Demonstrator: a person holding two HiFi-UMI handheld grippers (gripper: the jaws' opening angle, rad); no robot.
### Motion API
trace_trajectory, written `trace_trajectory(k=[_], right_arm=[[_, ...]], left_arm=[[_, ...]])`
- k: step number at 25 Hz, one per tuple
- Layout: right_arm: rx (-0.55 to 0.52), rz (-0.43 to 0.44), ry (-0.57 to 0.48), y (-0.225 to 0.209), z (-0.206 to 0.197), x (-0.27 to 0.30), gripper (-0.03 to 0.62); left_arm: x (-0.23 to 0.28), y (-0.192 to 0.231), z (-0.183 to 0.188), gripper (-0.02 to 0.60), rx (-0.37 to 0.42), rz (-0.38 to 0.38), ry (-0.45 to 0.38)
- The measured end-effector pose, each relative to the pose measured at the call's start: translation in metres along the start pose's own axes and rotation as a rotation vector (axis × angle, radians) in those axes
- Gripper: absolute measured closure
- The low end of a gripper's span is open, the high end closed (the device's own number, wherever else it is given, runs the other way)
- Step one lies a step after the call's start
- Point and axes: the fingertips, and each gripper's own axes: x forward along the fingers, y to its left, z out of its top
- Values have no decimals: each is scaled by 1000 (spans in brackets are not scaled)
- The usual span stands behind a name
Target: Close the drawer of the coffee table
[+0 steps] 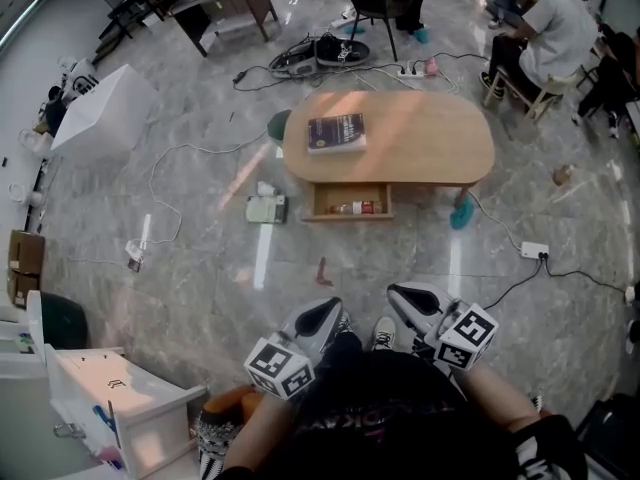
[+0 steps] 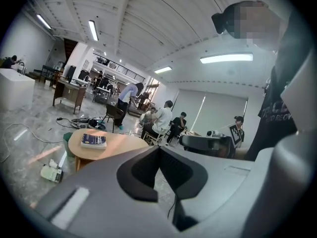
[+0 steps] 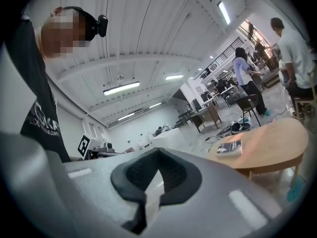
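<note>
The oval wooden coffee table (image 1: 420, 133) stands on the marble floor ahead of me. Its front drawer (image 1: 347, 201) is pulled out, with a small red-and-white bottle (image 1: 356, 208) lying inside. A dark book (image 1: 336, 132) rests on the tabletop's left side. My left gripper (image 1: 322, 320) and right gripper (image 1: 415, 301) are held close to my body, well short of the table, both shut and empty. In the left gripper view the table (image 2: 116, 144) and book (image 2: 93, 141) appear beyond the closed jaws. From the right gripper's camera the table (image 3: 270, 150) and book (image 3: 229, 147) show to the right.
A small pale box (image 1: 266, 208) lies on the floor left of the drawer. Cables and a power strip (image 1: 534, 250) trail to the right of the table. A teal object (image 1: 461, 213) sits by the table's right leg. People sit on chairs (image 1: 545, 38) behind. A white drawer cabinet (image 1: 120, 408) stands near my left.
</note>
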Motion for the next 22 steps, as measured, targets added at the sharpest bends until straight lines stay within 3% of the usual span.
trace_trajectory(k=[3,9,17,22], right_arm=[[-11,15,-31,8,6,10,594],[-59,5,5,19,8,35,594],[-68,-159,20,-5,13,68,594],[-155,-295,30,-22,15,80,594]], left_arm=[[-3,7,4,577,0,-25,-12],[-12,29,21,575,-29,-66,-56],[-31,93,42,574,-11,6,-99],[-44,136,43,575,18,63,-93]])
